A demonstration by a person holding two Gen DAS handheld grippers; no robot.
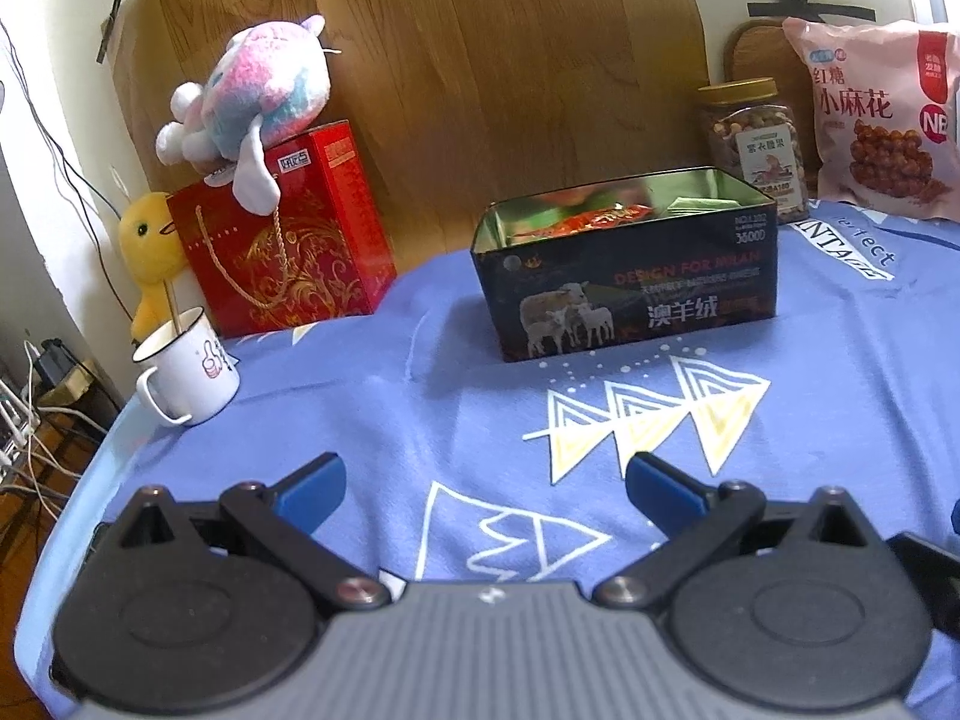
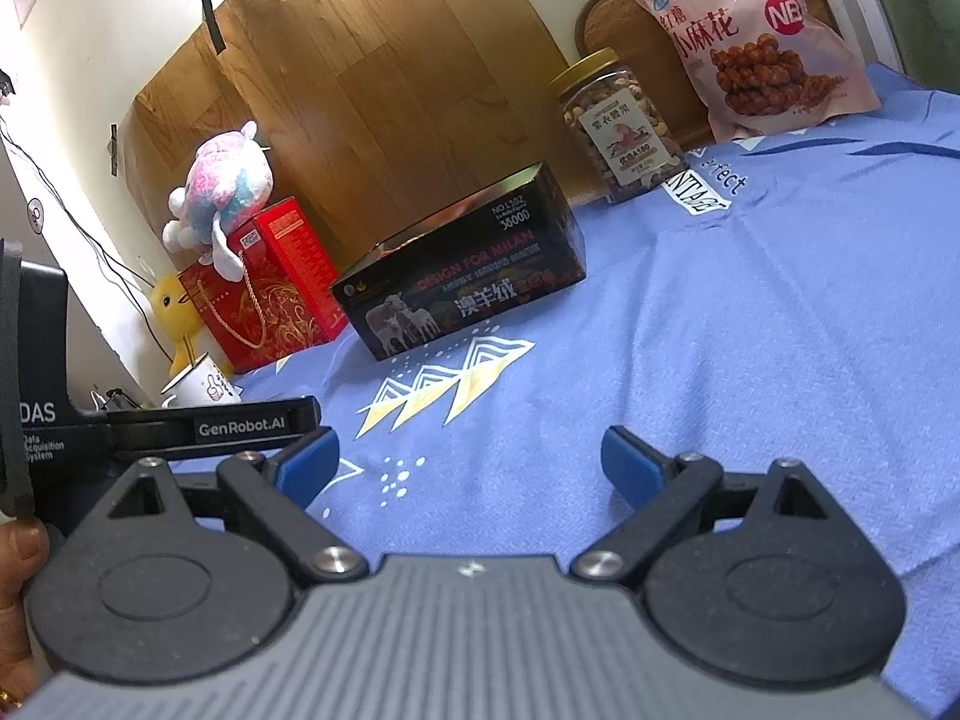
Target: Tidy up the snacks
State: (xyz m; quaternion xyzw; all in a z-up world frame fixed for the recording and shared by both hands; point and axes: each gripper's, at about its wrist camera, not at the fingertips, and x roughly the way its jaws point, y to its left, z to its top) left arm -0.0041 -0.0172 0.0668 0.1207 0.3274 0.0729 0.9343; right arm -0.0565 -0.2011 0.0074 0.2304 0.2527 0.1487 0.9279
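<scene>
A black open tin box (image 1: 630, 288) with sheep printed on its side stands on the blue cloth; red and green snack packets (image 1: 594, 217) lie inside it. It also shows in the right wrist view (image 2: 462, 294). A jar of nuts (image 1: 750, 150) (image 2: 618, 120) and a pink snack bag (image 1: 882, 120) (image 2: 756, 36) stand at the back right. My left gripper (image 1: 486, 483) is open and empty, low over the cloth in front of the tin. My right gripper (image 2: 471, 465) is open and empty, further right and back from the tin.
A red gift box (image 1: 294, 234) with a plush toy (image 1: 252, 96) on it stands at the back left, beside a yellow duck toy (image 1: 150, 252) and a white mug (image 1: 192, 372). The table edge (image 1: 90, 468) falls off at the left. The left gripper's body (image 2: 180, 426) shows beside my right one.
</scene>
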